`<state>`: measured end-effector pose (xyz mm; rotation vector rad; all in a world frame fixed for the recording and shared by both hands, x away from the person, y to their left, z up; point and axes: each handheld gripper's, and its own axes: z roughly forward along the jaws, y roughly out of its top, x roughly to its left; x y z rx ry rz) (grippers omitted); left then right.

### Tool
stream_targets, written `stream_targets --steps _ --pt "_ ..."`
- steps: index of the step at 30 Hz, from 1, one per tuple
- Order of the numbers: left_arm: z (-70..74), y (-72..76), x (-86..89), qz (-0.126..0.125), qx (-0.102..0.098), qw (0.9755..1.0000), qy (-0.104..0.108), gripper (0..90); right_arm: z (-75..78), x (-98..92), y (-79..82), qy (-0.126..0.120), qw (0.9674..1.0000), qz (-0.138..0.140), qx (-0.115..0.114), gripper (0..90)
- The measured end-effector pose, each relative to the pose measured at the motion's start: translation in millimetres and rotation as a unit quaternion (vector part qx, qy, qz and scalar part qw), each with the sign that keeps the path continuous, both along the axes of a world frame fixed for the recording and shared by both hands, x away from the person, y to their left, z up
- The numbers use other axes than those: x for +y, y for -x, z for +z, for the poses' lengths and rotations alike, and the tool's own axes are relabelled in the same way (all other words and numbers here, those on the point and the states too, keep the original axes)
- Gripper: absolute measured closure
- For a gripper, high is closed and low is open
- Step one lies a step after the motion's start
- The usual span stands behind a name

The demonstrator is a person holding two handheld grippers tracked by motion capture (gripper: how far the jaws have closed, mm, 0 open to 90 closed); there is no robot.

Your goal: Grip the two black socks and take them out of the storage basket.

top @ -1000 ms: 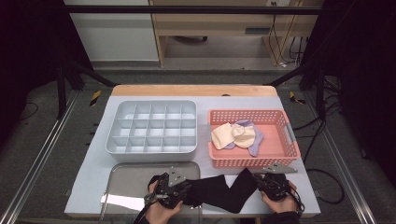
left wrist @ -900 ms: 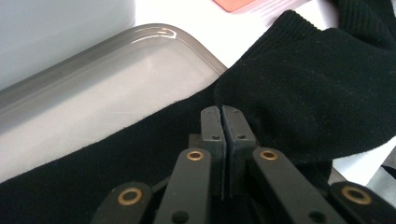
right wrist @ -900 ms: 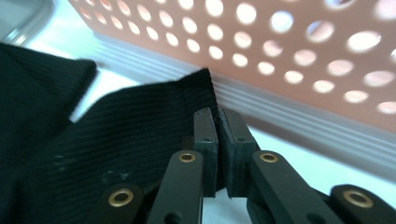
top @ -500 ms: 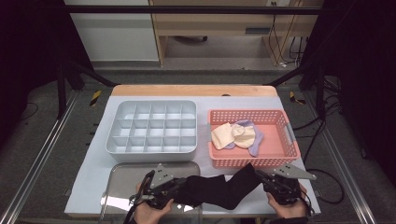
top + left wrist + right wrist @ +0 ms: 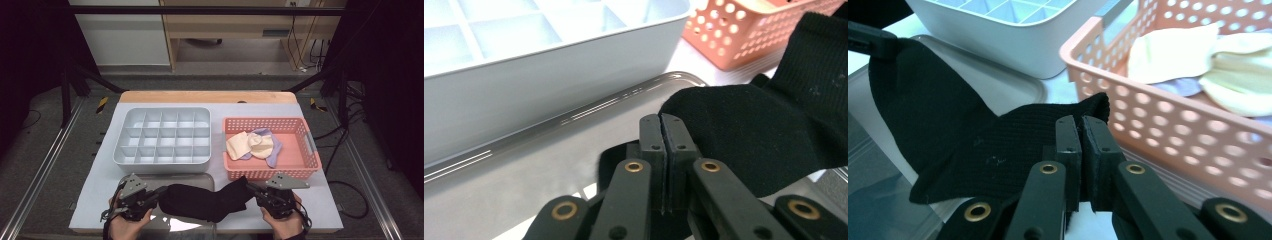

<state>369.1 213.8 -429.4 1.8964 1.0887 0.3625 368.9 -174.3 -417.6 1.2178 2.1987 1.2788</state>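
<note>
A black sock (image 5: 200, 202) hangs stretched between my two grippers above the table's near edge. My left gripper (image 5: 154, 196) is shut on the sock's left end. In the left gripper view its jaws (image 5: 661, 120) meet at the sock's (image 5: 764, 135) edge. My right gripper (image 5: 251, 191) is shut on the right end. In the right gripper view its jaws (image 5: 1080, 122) pinch the hem of the sock (image 5: 948, 135), just in front of the pink basket (image 5: 1168, 115).
A grey tray (image 5: 162, 156) divided into several compartments stands mid-left. The pink basket (image 5: 300, 172) to its right holds cream socks (image 5: 250, 145) and a lilac one (image 5: 274, 150). A clear flat lid (image 5: 205, 176) lies under the sock at the front.
Both hands have lifted a little and the left one has moved leftward. The black sock, bunched before, is now drawn out longer between the grippers.
</note>
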Motion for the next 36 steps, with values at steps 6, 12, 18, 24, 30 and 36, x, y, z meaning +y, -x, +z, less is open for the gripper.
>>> stream_targets --steps 6,12,18,24,30,36 --pt "-6.2 -6.2 15.0 0.017 0.005 0.9998 0.004 87.9 -6.6 15.0 -3.3 0.004 0.9999 0.012 0.006 86.2" --pt "-13.3 -10.1 15.9 0.019 0.014 0.9997 0.0 87.8 -16.1 20.2 -6.4 0.01 0.9997 0.013 0.017 86.1" --pt "-17.6 -9.2 11.3 0.013 0.019 0.9997 -0.009 87.8 -23.5 19.3 -8.4 0.013 0.9996 0.008 0.024 86.0" --pt "-20.1 -7.5 9.9 0.011 0.021 0.9996 -0.016 87.8 -31.4 19.5 -10.3 0.018 0.9993 0.005 0.033 85.6" --pt "-19.7 -3.5 10.4 0.009 0.028 0.9995 -0.012 87.8 -32.7 22.5 -9.1 0.02 0.9989 0.01 0.04 85.6" --pt "-24.2 0.6 4.5 0.005 0.031 0.9992 -0.026 87.8 -36.4 21.7 -9.6 0.023 0.9986 0.009 0.047 85.6"
